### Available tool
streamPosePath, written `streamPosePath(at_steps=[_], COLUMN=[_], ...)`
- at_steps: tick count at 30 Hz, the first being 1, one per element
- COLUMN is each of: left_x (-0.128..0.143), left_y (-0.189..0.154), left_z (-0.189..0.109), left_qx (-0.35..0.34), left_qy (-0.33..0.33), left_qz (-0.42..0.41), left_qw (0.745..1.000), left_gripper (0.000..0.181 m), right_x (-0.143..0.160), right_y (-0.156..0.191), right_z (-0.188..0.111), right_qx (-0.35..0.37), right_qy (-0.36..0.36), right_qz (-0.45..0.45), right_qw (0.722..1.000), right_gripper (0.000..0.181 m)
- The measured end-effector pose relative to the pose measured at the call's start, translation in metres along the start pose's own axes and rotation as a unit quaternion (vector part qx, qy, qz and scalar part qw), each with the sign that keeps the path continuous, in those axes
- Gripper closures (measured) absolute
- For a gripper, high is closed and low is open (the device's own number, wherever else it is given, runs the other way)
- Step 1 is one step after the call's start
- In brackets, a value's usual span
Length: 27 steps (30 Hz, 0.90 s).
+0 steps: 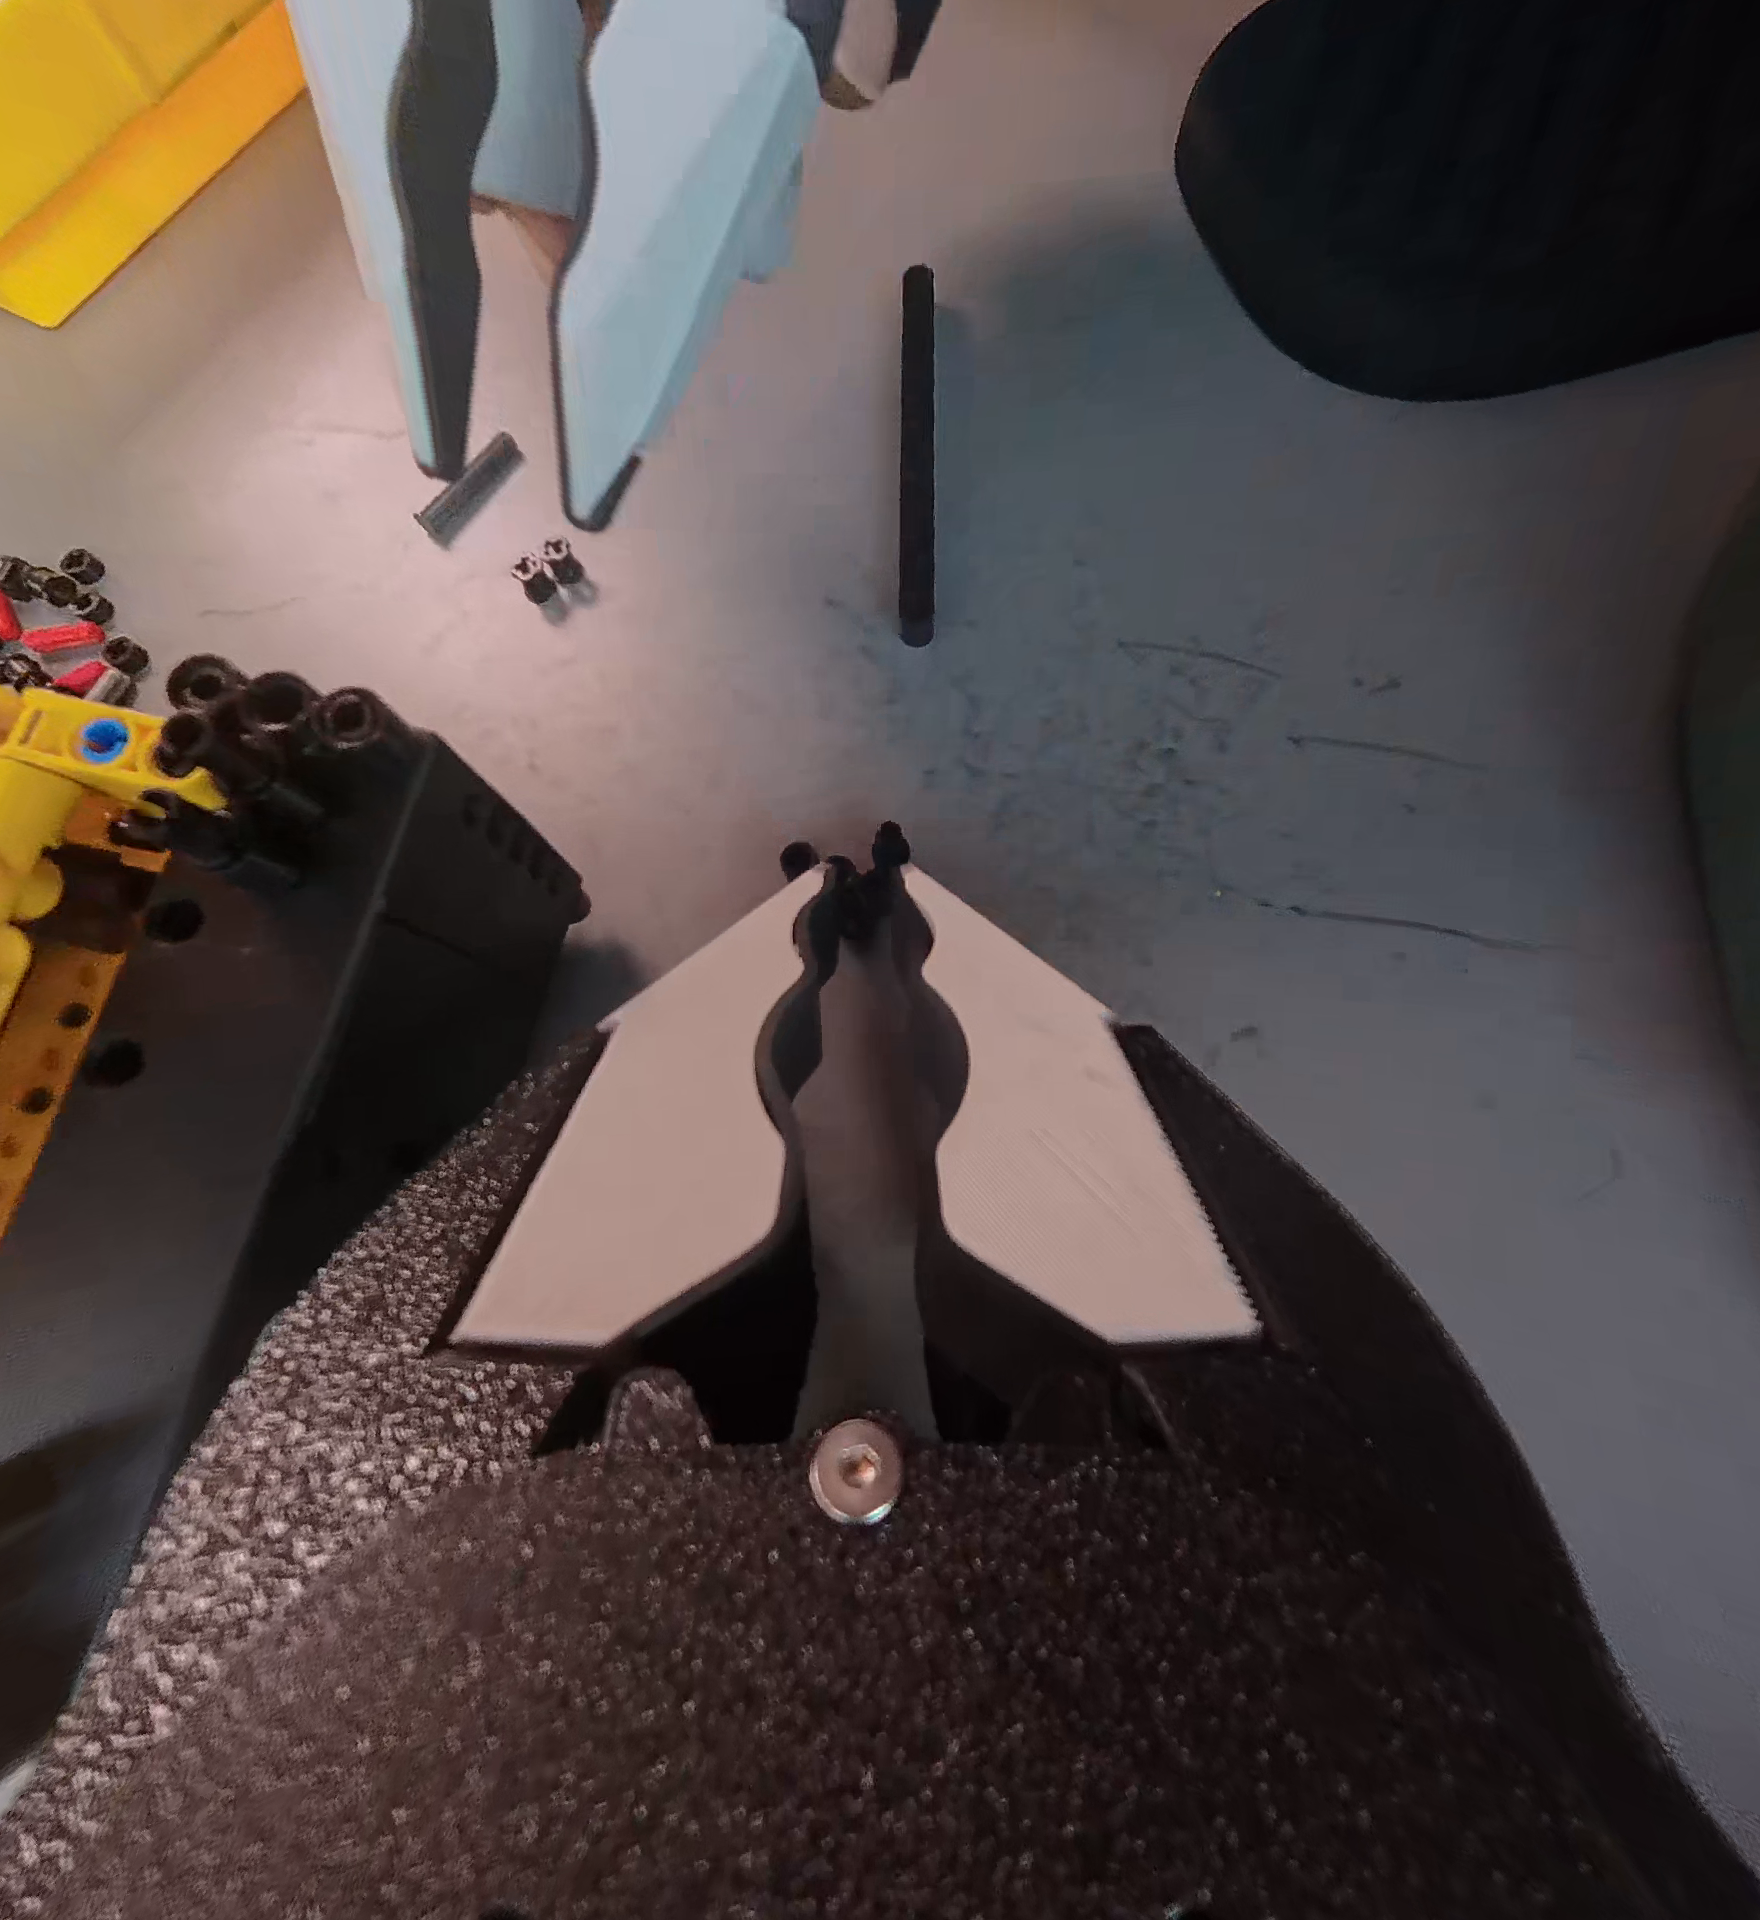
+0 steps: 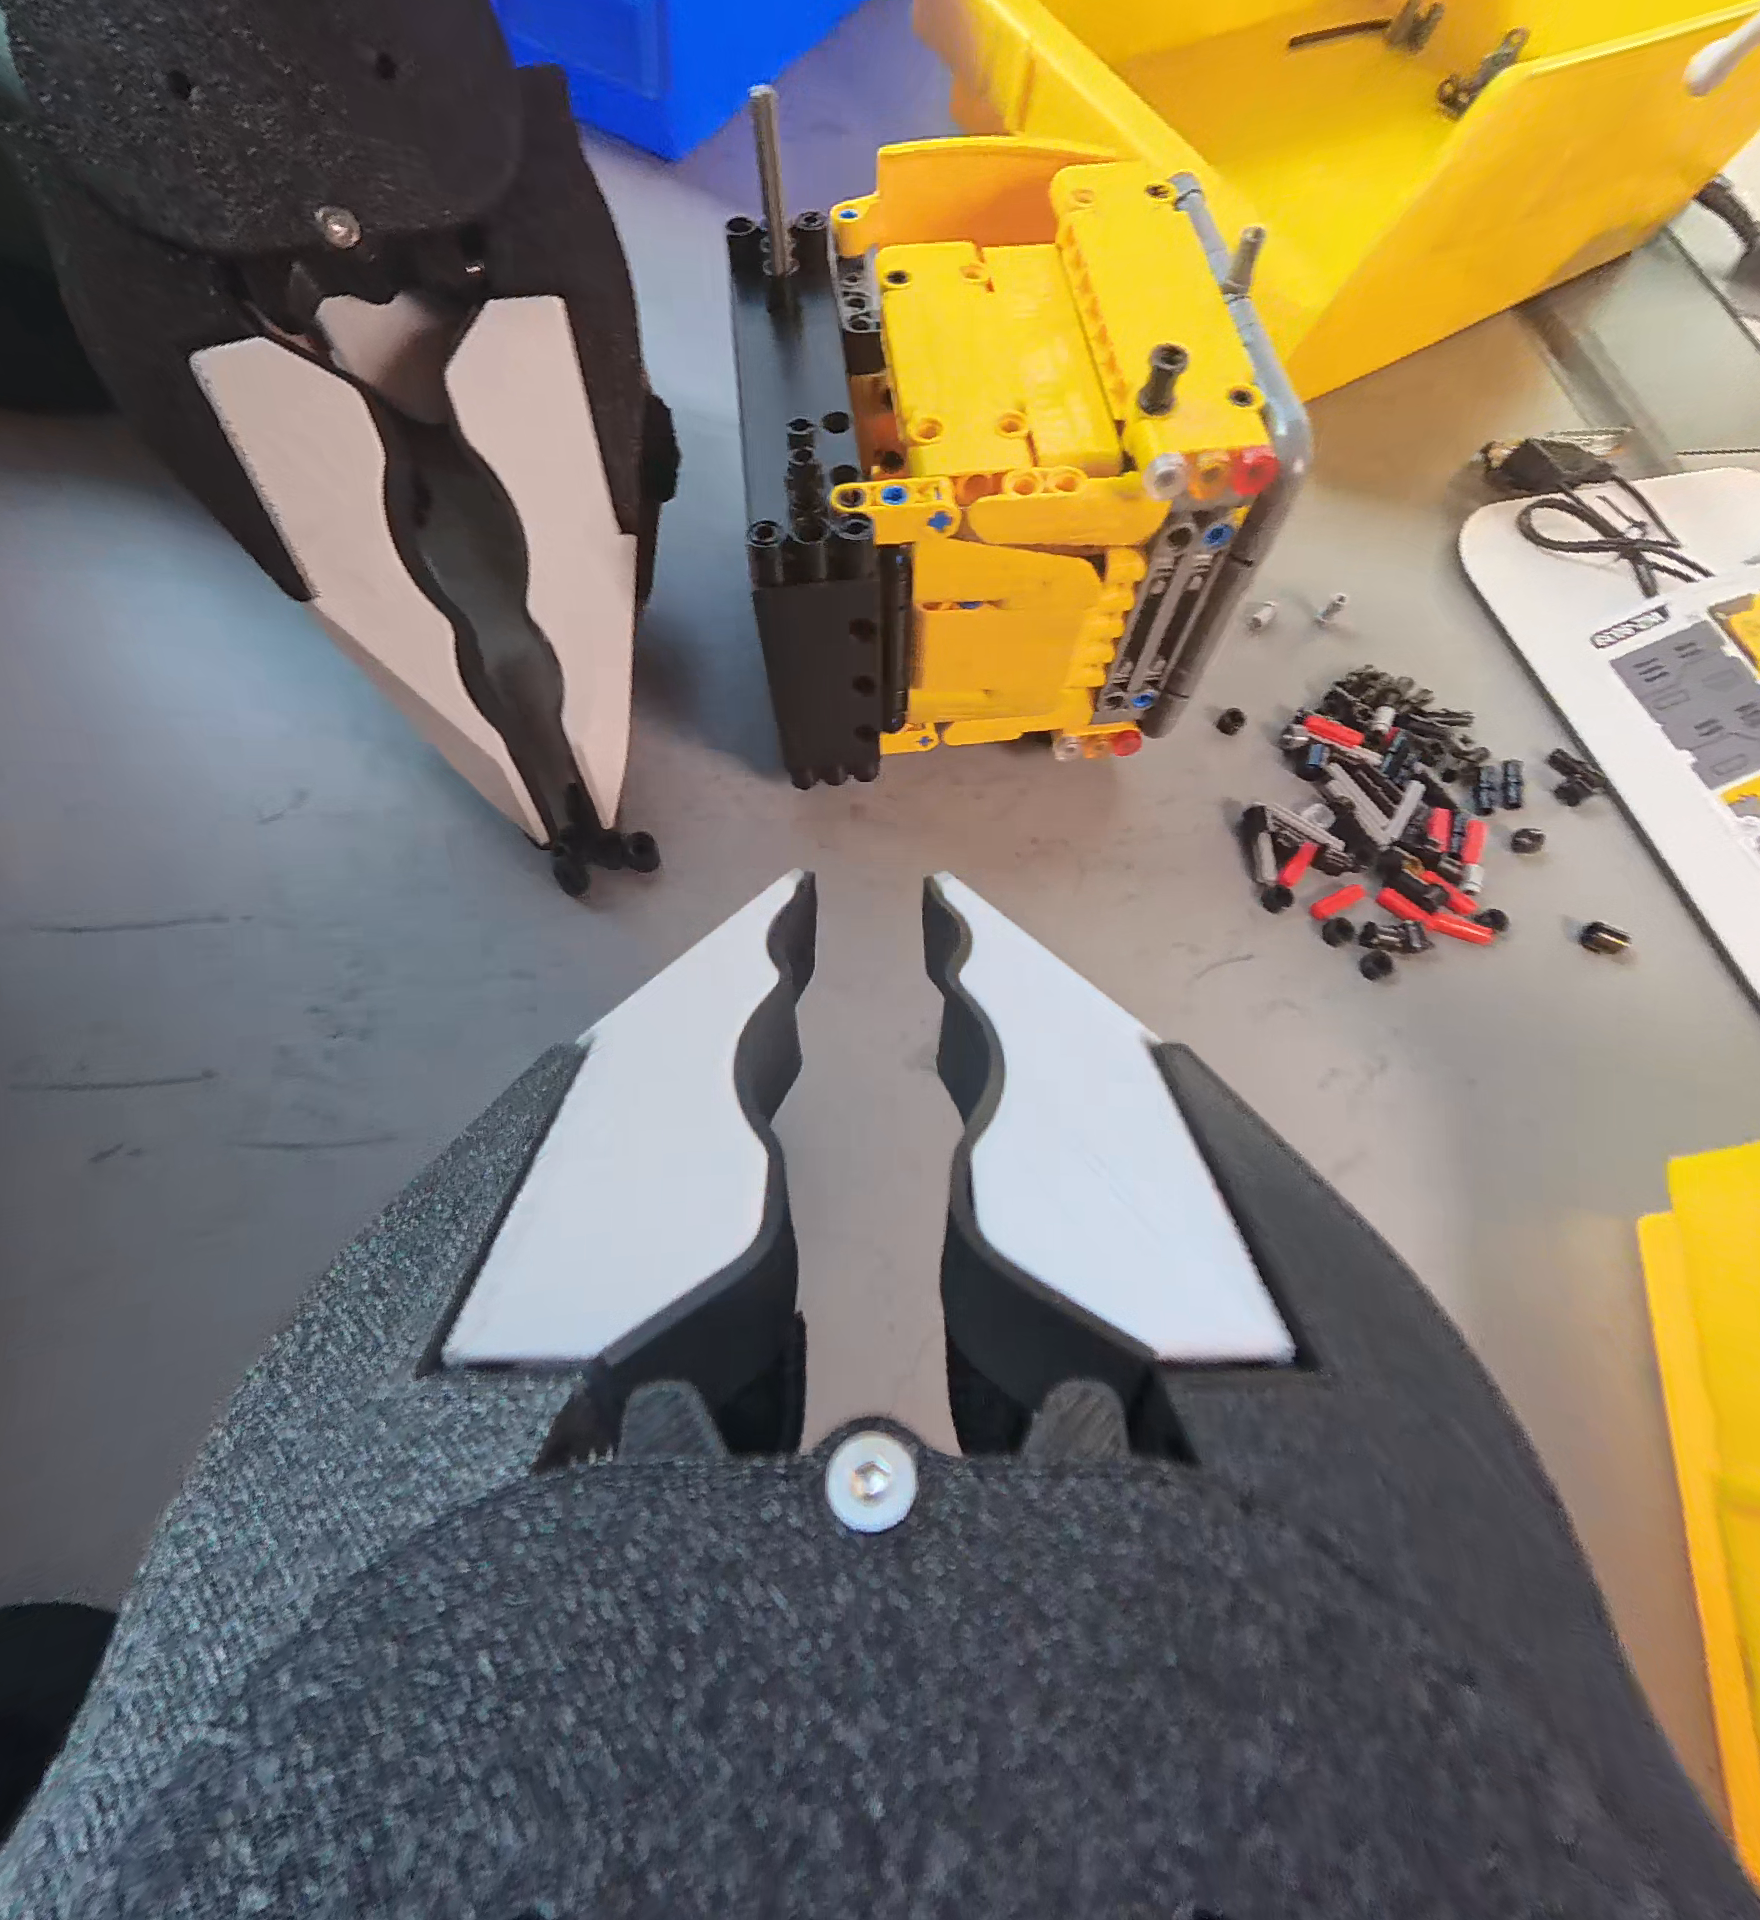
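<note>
The left tongs were clamped on a small cluster of black plastic connector pins, tips down just above the grey counter. The right tongs stood apart and empty, tips near the counter. A short dark ribbed axle piece lay between them, tilted, touching one fingertip. The yellow-and-black brick-built block model stood just beside the left tongs, nearer them than the right.

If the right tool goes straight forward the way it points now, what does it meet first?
Probably the yellow and black brick model. The open right tool points over bare table toward its black corner; depth is unclear, so it might touch the table sooner.
</note>
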<state>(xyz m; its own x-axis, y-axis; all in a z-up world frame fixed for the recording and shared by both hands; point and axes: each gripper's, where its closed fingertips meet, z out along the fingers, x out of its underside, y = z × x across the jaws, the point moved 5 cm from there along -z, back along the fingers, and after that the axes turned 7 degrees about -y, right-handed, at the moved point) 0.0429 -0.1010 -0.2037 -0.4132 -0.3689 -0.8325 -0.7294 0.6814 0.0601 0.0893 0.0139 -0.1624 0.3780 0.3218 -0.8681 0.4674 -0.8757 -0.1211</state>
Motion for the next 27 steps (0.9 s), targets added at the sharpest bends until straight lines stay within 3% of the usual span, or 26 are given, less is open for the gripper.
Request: streamPosePath(at_steps=[6, 17, 27], left_x=[0.006, 0.013, -0.011], left_y=[0.001, 0.008, 0.009], left_z=[-0.008, -0.022, -0.036], left_qx=[0.004, -0.004, 0.003], left_qy=[0.000, 0.005, -0.093], left_qz=[0.030, 0.056, -0.003], left_qw=[1.000, 0.998, 0.996], left_gripper=[0.176, 0.169, 0.158], right_x=[0.008, 0.028, 0.042], right_y=[-0.026, -0.055, -0.061], right_z=[-0.017, -0.036, -0.041], right_qx=[0.050, 0.074, 0.073], right_qy=[-0.004, -0.005, 0.029], right_qz=[0.036, 0.097, 0.111], right_qw=[0.998, 0.992, 0.991], right_gripper=[0.161, 0.161, 0.161])
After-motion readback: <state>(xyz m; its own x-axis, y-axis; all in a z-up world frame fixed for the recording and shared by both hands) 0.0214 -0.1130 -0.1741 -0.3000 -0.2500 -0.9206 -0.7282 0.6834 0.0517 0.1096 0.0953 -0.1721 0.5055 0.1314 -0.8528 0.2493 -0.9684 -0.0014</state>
